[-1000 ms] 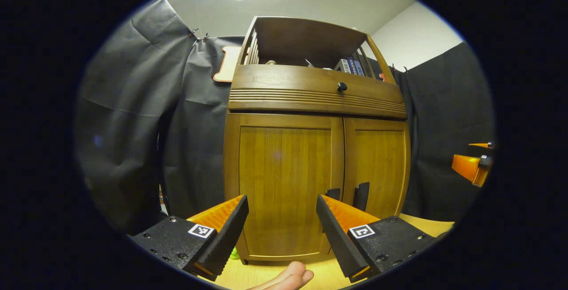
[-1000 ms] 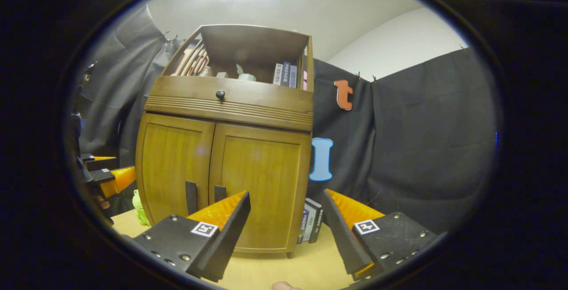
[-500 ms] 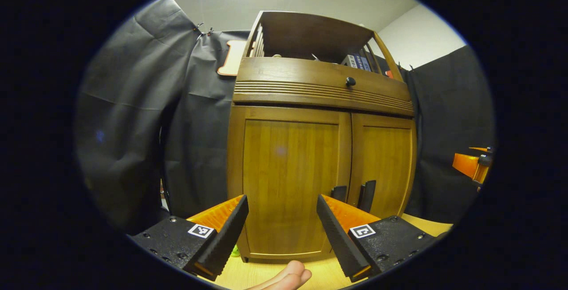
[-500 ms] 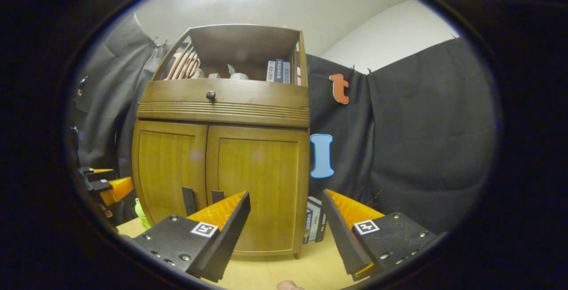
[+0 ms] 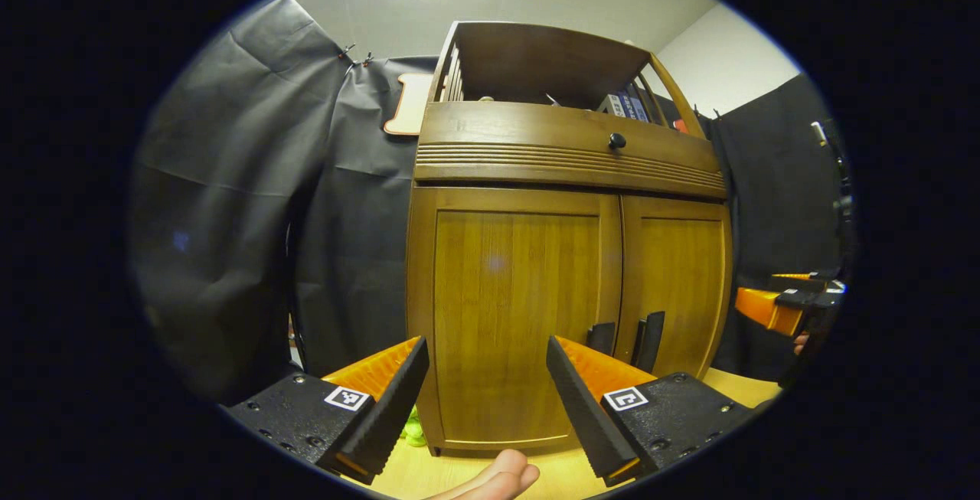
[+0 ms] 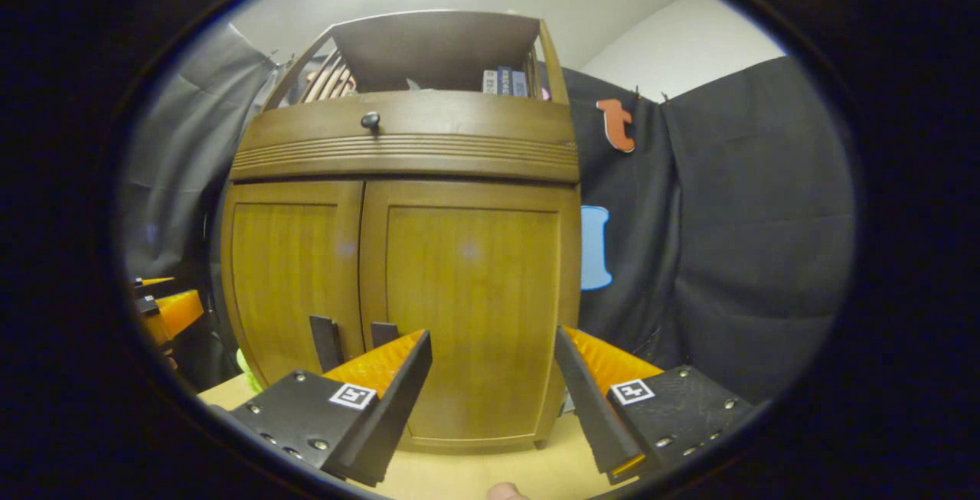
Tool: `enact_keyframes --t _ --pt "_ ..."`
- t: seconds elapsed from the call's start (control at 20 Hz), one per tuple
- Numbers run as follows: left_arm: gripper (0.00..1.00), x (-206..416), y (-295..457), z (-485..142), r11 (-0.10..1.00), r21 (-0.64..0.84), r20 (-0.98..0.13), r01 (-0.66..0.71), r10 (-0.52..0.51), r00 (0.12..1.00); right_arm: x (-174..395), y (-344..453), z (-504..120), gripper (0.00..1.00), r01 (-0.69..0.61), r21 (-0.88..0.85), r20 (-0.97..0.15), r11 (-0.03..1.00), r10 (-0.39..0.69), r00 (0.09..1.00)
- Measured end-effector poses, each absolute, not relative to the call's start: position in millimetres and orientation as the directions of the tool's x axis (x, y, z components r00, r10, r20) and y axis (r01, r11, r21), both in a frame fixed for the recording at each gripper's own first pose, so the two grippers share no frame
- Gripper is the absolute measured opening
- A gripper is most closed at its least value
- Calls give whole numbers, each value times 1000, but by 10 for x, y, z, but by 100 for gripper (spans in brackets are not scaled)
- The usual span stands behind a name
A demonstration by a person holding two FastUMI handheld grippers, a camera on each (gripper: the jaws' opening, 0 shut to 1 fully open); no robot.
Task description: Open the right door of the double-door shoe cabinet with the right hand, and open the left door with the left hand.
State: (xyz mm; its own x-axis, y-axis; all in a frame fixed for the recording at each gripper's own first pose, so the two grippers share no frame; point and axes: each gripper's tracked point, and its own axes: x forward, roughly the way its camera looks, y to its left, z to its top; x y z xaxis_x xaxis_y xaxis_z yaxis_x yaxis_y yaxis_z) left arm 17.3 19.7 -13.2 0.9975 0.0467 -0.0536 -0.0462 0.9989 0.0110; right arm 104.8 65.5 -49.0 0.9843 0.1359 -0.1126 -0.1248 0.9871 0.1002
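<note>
Nothing of the task is done yet, judging by how things lie: the shoe cabinet point(image 6: 398, 255) stands on the pale wooden bench point(image 6: 475, 469) with both doors flush and closed, so both openings are left. The cabinet is the largest thing here, a warm brown wood piece with vertical grain, a ribbed band under the drawer front and an open shelf on top holding a few books point(image 6: 505, 80). The right door point(image 6: 471, 308) and the left door point(image 5: 513, 316) are flat framed panels with a slight sheen; each carries a dark, slim upright handle close to the middle seam, the right door handle point(image 6: 383, 331) and the left door handle point(image 5: 601, 337) sitting just beside each other. The right hand-held gripper point(image 6: 494, 377) faces the right door with its jaws spread wide and holding nothing, apart from the handle. The left hand-held gripper point(image 5: 486, 381) faces the left door, likewise wide and empty. Smallest is the round dark drawer knob point(image 6: 370, 120), smooth and glossy.
</note>
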Motion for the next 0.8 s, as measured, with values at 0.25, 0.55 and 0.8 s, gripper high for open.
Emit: enact_keyframes --t 0.25,0.55,0.8 --pt "92 186 172 -152 999 24 -61 -36 37 997 1298 1034 -771 93 -181 111 -162 977 198 967" --pt "92 210 104 -198 999 30 -74 -25 27 997 1566 1400 -1143 96 -238 218 -238 946 288 928" --pt "92 214 80 -202 999 36 -74 -23 26 997 1595 1663 -1149 93 -318 272 -192 908 375 907"
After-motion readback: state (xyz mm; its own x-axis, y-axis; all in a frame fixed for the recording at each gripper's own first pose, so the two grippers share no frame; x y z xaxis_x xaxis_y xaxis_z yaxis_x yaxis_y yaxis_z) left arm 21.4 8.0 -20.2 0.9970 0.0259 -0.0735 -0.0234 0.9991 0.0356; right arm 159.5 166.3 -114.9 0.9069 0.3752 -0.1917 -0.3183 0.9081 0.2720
